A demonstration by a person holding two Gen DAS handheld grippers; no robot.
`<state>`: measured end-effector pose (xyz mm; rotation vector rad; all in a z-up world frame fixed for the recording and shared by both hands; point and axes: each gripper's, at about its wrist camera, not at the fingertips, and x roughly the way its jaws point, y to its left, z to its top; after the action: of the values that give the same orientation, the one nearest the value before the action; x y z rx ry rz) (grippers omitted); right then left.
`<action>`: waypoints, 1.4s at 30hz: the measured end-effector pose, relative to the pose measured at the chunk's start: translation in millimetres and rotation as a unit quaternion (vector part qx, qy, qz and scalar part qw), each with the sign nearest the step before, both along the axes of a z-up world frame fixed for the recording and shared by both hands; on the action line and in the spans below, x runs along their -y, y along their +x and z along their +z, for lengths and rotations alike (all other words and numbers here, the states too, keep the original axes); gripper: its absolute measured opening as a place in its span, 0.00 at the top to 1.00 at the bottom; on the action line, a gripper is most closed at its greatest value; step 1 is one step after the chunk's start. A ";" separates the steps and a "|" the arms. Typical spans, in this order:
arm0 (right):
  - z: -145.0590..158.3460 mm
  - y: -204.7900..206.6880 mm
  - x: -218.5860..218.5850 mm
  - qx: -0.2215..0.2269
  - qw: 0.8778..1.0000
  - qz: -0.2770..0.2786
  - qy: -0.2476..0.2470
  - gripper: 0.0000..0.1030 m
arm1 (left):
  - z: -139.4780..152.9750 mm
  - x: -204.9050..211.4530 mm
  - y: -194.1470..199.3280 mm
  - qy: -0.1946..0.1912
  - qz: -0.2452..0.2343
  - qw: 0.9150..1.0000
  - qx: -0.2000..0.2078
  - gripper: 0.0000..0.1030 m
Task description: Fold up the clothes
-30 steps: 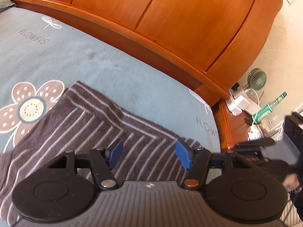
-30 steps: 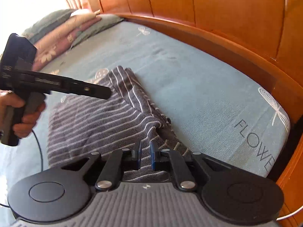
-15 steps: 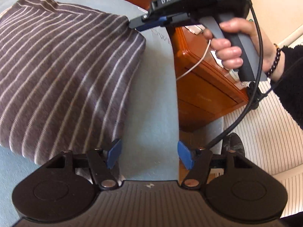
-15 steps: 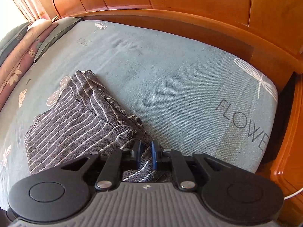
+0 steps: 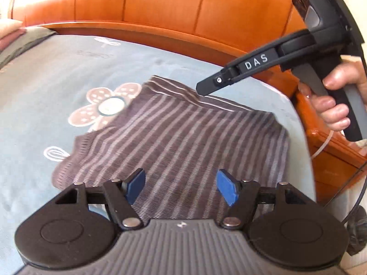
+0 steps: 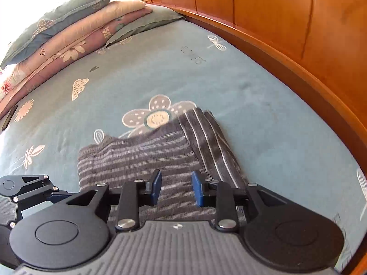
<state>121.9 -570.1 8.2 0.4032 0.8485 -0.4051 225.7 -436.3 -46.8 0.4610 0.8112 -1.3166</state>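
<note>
Striped garment (image 5: 183, 142) (folded) — below both tongs, unheld

Both grippers share one build — the left gripper (image 5: 181, 189) and right gripper (image 6: 176, 189): black linkages, silver screws, blue pads (image 5: 226, 189), ribbed grey housing, white "DAS" lettering.

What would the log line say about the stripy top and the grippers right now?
item: grey striped knit top, folded on blue bedsheet | left gripper: opening, empty | right gripper: opening, empty

Sunlit orange wooden headboard (image 6: 286, 18) behind a blue flowered bedsheet (image 6: 263, 119), stacked pillows (image 6: 75, 29) beyond.
</note>
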 end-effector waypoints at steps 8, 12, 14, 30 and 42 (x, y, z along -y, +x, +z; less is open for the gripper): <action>-58.5 89.1 52.4 -0.028 0.999 -0.009 -0.012 0.67 | -26.7 2.5 32.9 -0.010 0.092 0.995 -0.028 0.31; -63.8 94.1 74.2 -0.024 0.999 -0.032 0.005 0.67 | -19.9 -9.2 51.2 -0.009 0.160 0.986 -0.039 0.33; -55.2 91.6 82.2 -0.021 0.998 -0.047 0.024 0.65 | -9.9 -12.0 58.7 -0.016 0.173 0.984 -0.043 0.33; -47.0 55.1 46.8 -0.058 0.998 -0.024 0.011 0.42 | -10.9 0.3 55.4 0.022 0.207 0.978 0.015 0.30; 17.6 29.6 -35.0 -0.067 0.994 0.083 0.002 0.27 | 52.2 -98.1 25.3 -0.033 0.282 0.956 0.068 0.16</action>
<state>151.5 -535.1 25.8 0.3091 1.0066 -0.2794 251.0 -338.2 5.4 0.2357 0.7118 -0.7688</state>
